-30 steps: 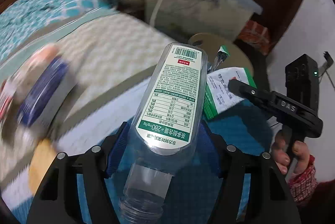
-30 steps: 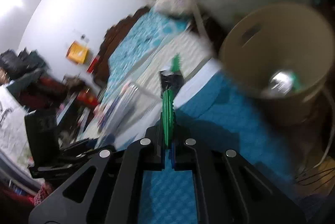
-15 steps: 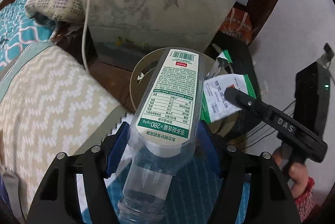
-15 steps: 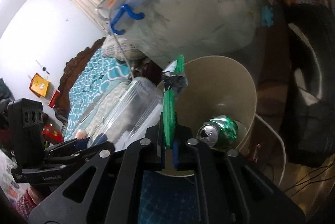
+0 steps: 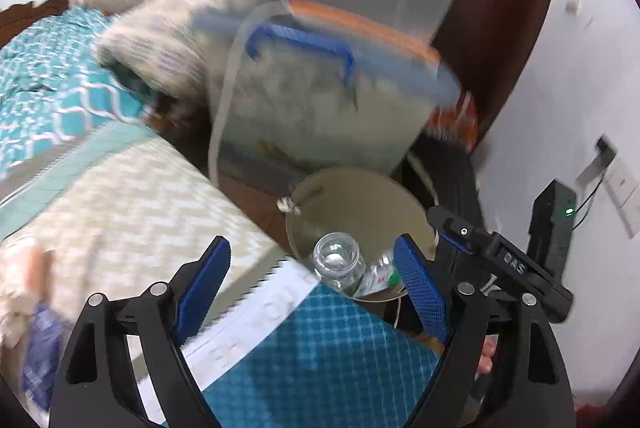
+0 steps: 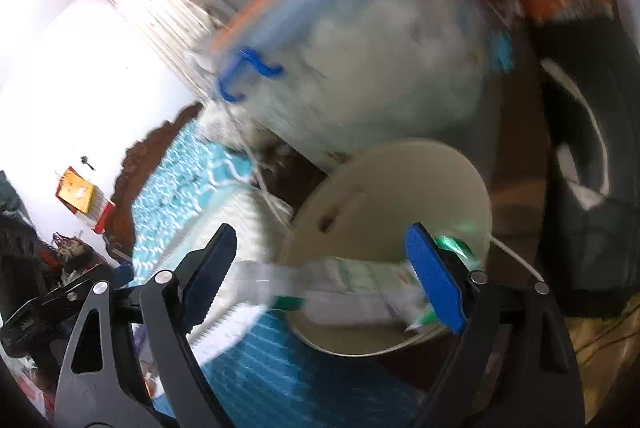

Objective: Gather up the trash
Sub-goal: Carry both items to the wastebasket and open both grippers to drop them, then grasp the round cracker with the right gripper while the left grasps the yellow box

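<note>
A beige round bin (image 5: pixel 352 196) stands on the floor beside the bed; it also shows in the right wrist view (image 6: pixel 400 188). A clear plastic bottle (image 5: pixel 338 262) sits in it, mouth up, with a green-and-white wrapper (image 5: pixel 380 278) beside it. In the right wrist view the bottle with its label (image 6: pixel 352 288) lies blurred across the bin mouth, and a green can (image 6: pixel 456 246) shows behind the right finger. My left gripper (image 5: pixel 312 288) is open and empty above the bed edge. My right gripper (image 6: pixel 320 280) is open and empty over the bin; it also shows in the left wrist view (image 5: pixel 496 260).
A large clear storage box (image 5: pixel 320 108) with a blue handle stands behind the bin, with another box stacked on it. The bed (image 5: pixel 120 196) with teal blanket lies left. A dark bag (image 6: pixel 592 188) and cables lie right of the bin. A wall socket (image 5: pixel 616 184) is at right.
Both grippers opened. The bottle left my left gripper and the green wrapper left my right gripper; both now sit in the bin. Both cameras pulled back a little.
</note>
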A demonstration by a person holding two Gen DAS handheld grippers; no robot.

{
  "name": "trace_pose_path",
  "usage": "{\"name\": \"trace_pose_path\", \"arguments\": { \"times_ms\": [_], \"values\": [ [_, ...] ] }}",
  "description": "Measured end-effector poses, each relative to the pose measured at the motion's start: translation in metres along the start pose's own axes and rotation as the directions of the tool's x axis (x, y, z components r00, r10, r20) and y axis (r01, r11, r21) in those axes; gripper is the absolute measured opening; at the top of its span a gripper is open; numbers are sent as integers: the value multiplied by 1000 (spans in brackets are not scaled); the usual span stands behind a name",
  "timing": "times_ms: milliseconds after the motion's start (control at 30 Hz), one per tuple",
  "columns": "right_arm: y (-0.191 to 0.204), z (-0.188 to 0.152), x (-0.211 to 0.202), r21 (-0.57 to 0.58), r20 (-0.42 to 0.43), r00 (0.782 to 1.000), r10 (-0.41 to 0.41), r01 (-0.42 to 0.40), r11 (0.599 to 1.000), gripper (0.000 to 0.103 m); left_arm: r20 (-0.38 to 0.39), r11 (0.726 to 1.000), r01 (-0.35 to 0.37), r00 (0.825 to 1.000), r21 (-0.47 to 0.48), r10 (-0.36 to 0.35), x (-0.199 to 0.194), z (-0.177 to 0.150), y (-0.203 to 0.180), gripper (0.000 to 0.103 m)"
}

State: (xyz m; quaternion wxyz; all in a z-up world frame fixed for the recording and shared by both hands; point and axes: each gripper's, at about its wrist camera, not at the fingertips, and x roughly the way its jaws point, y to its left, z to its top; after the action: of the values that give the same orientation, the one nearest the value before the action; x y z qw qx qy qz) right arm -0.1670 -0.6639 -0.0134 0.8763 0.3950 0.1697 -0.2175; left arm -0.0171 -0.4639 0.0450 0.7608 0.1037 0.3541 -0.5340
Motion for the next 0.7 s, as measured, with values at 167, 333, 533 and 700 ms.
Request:
{"name": "trace_pose_path", "arguments": {
  "times_ms": [167, 333, 533, 700],
  "values": [
    [70, -14, -36, -201, 172, 985, 18, 17, 979, 100, 148, 987, -118, 980, -107, 133, -101, -36, 62, 82],
    [104, -36, -26, -181, 98, 987, 124, -104, 978, 100, 124, 912, -274, 938, -305, 324, -164, -85, 139, 82],
    [138, -69, 18, -165, -121, 975, 187, -205, 965, 100, 19, 777, -435, 868, -456, 497, -221, -158, 204, 82],
    [181, -120, 52, -187, -357, 899, 253, -335, 923, 89, -49, 672, -552, 789, -493, 612, -266, -199, 238, 82]
  ]
}}
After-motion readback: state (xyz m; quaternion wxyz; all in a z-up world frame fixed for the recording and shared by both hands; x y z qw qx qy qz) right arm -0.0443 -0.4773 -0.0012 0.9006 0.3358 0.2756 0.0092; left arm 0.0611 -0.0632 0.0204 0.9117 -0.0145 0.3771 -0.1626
